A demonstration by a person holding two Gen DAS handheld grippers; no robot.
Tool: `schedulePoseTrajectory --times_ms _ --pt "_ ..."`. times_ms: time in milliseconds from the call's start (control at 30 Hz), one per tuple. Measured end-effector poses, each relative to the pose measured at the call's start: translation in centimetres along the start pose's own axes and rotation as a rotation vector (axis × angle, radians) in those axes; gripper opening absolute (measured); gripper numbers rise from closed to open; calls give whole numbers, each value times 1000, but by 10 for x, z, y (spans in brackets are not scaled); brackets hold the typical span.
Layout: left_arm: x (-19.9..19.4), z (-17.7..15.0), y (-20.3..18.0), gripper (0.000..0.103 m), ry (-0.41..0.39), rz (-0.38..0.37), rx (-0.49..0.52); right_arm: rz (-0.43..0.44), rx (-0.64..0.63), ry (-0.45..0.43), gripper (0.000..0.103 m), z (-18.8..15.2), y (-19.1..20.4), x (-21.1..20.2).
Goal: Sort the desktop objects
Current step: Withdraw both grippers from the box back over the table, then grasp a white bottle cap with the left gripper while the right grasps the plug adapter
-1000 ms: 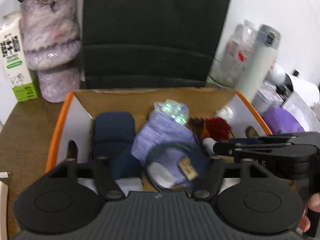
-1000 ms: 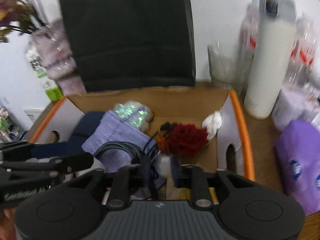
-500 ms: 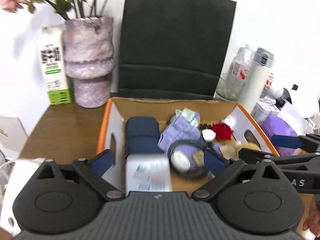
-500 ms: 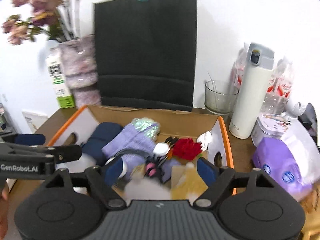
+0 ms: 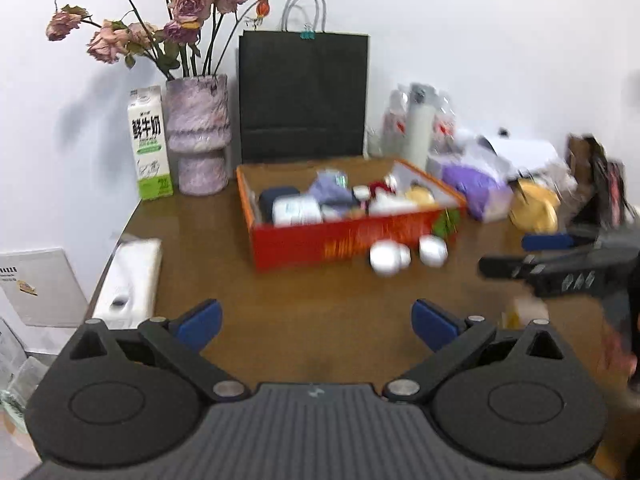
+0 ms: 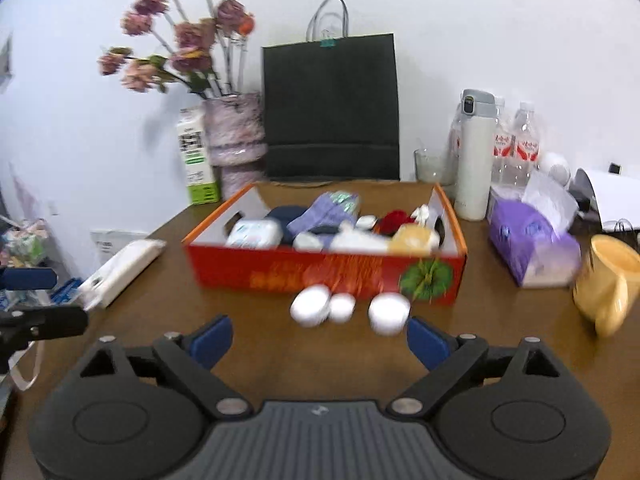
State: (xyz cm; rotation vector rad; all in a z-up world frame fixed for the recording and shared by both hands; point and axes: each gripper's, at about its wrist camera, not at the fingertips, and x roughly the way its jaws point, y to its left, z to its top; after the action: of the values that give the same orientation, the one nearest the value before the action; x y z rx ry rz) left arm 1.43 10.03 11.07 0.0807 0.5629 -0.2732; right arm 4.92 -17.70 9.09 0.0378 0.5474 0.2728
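Both tongs sit back from the box w/ nothing in them. Left tongs (image 5: 316, 322): blue pads spread as wide as they go, jaws opening the last bit, only bare counter (image 5: 320, 292) between. Right tongs (image 6: 318, 338): jaws opening too, nearly full width, nothing between the pads.

Likely step: go for the loose white bits in front of the red cardboard box (image 6: 320, 274). Three small white round containers (image 6: 344, 308) lie on the counter just beside the box's front wall, close together, two touching or nearly so. They look smooth & round, so prob. roll if nudged. Come in low w/ jaws wide, straddle one only, close across its middle. The rightmost one (image 6: 389, 312) is nearest the right tongs' right pad and sits apart from the pair, so easiest first pick. Mind the box wall right behind: not much room for the far pad.

Containers:
- Red box: open top, pretty full. White rounded case at front-left, navy pouch behind it, lilac knitted cloth (image 6: 324, 212) mid, red fluffy thing (image 6: 394, 218) toward back-right, yellowish item front-right. Rest blurred, can't ID.
- Pink-purple vase (image 5: 198, 132): dried roses, upright, left of the black paper bag (image 5: 304, 96).
- Glass tumbler (image 6: 430, 166) beside the white thermos (image 6: 474, 152): contents unclear.
- Yellow mug (image 6: 608, 280) far right, tipped toward the camera; inside not visible.
- Purple tissue pack (image 6: 528, 244): a tissue sticking out on top.
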Motion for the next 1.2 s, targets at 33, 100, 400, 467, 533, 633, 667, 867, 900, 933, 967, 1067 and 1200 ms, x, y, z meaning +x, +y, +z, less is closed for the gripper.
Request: schedulePoseTrajectory --times_ms 33,100,400,467,533,633,667,867,900,933,967,1067,1200 --pt "-8 -11 3 103 -5 -6 14 5 2 -2 97 -11 1 -8" --pt "-23 -30 8 103 -12 25 16 1 12 4 97 -26 2 -19" --pt "-33 -70 30 103 9 103 -33 -10 23 14 97 -43 0 -31" --pt "-26 -72 35 103 25 113 -38 -9 24 15 97 -43 0 -30" --pt "-19 -71 40 103 34 117 -48 -15 21 20 97 -44 0 -26" --pt "-15 -68 45 103 27 139 -36 -23 26 29 97 -44 -1 -22" --pt "-16 -67 47 103 26 147 -37 -23 27 31 97 -44 -1 -22" --pt "-34 -67 50 103 54 218 -16 -48 23 14 97 -44 -6 -26" --pt "-34 -70 50 103 68 229 -4 -51 23 10 97 -44 -6 -27" --pt "-32 -73 51 103 78 243 4 -54 21 9 97 -43 -7 -27" --pt "-30 -75 52 103 84 247 6 -58 19 8 97 -43 -8 -27" --pt "-25 -75 58 103 82 249 0 -65 24 12 97 -43 -10 -26" --pt "-15 -60 69 103 17 248 52 -71 22 21 97 -44 -10 -22"
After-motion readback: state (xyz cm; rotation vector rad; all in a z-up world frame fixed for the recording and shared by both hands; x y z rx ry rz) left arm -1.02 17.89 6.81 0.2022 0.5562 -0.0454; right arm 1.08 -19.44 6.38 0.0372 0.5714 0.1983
